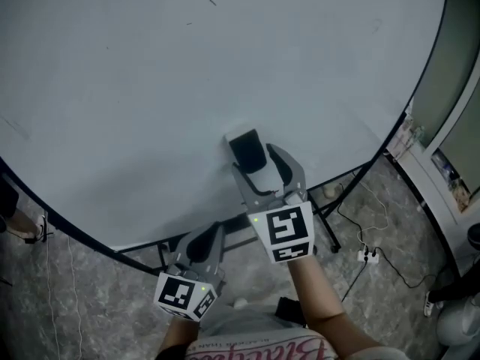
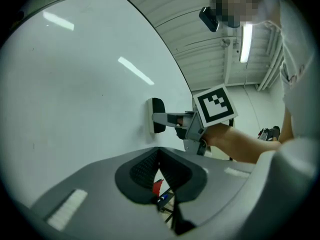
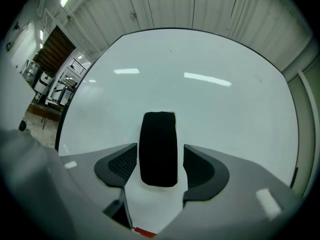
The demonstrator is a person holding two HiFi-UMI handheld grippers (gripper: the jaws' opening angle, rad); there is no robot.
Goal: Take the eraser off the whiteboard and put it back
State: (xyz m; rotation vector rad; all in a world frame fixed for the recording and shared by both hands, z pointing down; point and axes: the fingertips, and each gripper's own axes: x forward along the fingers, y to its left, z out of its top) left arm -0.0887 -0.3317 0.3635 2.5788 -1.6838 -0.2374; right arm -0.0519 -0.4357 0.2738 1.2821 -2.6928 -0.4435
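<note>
Two hand-held grippers are in our hands: the right hand-held gripper [image 3: 160,153] stands spread around the eraser [image 3: 159,134], with a gap showing at each jaw. The eraser sits flat against the whiteboard [image 1: 150,88]. Our left hand-held gripper [image 2: 159,156], pressed together and empty, hangs near the board's lower edge.

No text is legible: red script on the person's shirt [image 1: 259,349], at the near edge, is upside down and blurred.
</note>
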